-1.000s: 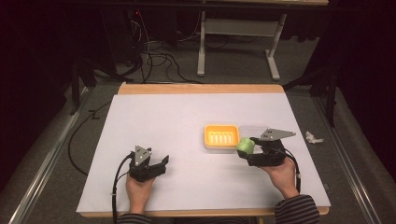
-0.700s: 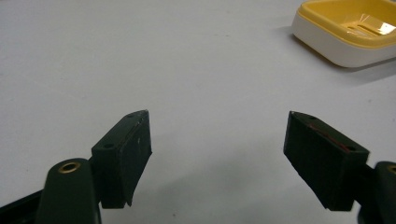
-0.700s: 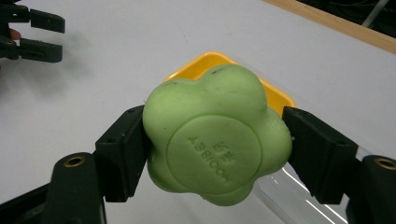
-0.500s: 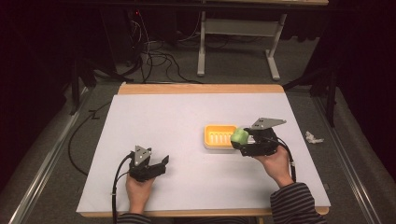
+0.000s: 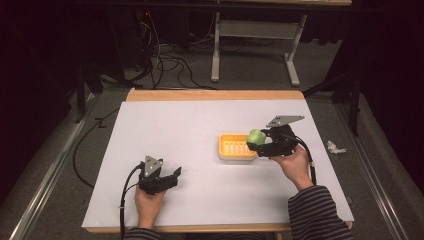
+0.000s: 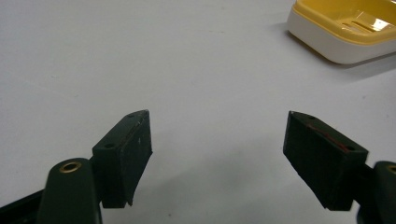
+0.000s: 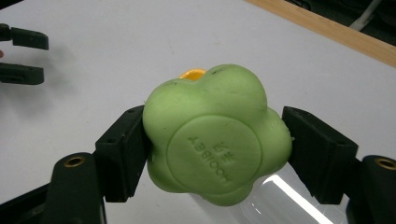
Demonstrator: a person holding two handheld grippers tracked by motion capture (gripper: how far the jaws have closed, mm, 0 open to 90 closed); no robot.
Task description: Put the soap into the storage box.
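Above right edge of yellow soap dish (image 5: 235,148), right gripper (image 5: 256,141) clamped on lumpy green ball (image 7: 217,135), ball held off white table (image 5: 200,125). Left gripper (image 5: 172,176) near front edge, jaws wide apart, nothing between them.

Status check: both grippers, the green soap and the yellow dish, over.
Right gripper shut on green soap, at yellow dish edge. Left gripper open, empty, resting on table. Nothing in the way.

Green lumpy ball (image 7: 217,135), yellow-and-white dish (image 5: 237,147), striped sleeve (image 5: 316,212).
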